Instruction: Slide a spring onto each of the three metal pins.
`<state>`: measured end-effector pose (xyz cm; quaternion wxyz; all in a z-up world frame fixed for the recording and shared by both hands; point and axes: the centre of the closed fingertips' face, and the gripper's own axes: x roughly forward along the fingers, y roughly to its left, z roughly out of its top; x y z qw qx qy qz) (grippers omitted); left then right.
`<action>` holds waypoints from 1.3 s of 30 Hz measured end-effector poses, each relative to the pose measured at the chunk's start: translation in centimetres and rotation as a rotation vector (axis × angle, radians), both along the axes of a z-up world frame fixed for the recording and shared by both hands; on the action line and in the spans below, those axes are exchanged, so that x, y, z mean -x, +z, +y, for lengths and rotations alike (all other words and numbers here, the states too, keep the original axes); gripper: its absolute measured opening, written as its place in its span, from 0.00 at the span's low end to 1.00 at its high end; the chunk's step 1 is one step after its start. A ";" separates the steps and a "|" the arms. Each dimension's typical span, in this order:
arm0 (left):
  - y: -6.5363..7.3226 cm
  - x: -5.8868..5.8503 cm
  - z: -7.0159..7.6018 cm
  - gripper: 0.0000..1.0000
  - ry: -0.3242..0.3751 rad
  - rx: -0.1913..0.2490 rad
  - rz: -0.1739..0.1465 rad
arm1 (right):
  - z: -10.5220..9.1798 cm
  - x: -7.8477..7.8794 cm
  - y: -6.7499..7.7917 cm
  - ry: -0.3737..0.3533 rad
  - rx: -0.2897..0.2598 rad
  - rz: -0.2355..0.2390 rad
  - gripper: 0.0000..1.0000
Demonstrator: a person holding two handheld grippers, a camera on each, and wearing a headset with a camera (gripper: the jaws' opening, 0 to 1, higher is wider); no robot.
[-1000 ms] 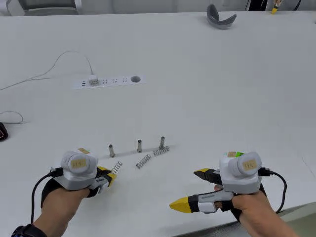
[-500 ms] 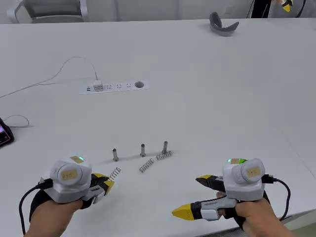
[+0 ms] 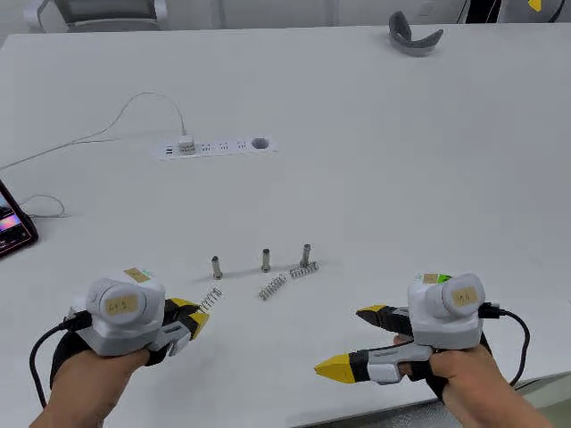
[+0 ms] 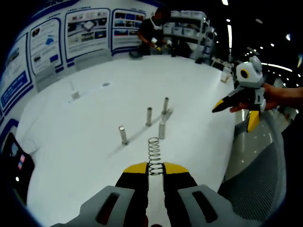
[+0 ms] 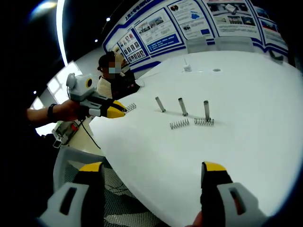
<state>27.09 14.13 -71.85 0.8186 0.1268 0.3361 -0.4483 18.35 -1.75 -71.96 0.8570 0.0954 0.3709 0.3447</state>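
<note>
Your left gripper (image 4: 149, 168) is nearly closed, its yellow tips pinching the near end of a spring (image 4: 154, 151), which sticks out ahead of the jaws toward the pins. Your right gripper (image 5: 152, 168) is spread wide and holds nothing. It hovers near the front edge of the white table (image 3: 428, 160), well apart from the parts. Three pins (image 3: 266, 259) stand upright in a row on the table, all bare. A second spring (image 3: 272, 286) lies flat just in front of the middle pin. A third spring (image 3: 303, 269) lies flat at the foot of the right-hand pin — whether it touches is unclear.
</note>
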 end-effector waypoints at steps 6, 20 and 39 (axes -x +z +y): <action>0.4 1.1 -1.0 0.10 -0.026 0.010 -0.004 | 0.4 -0.2 0.1 0.006 -0.025 0.004 0.82; 1.3 4.8 -6.1 0.10 -0.173 0.041 0.001 | 2.1 -1.2 1.6 0.002 -0.138 -0.008 0.70; 3.2 8.4 -10.6 0.10 -0.315 0.077 -0.017 | 4.1 -1.9 4.3 -0.031 -0.393 0.020 0.36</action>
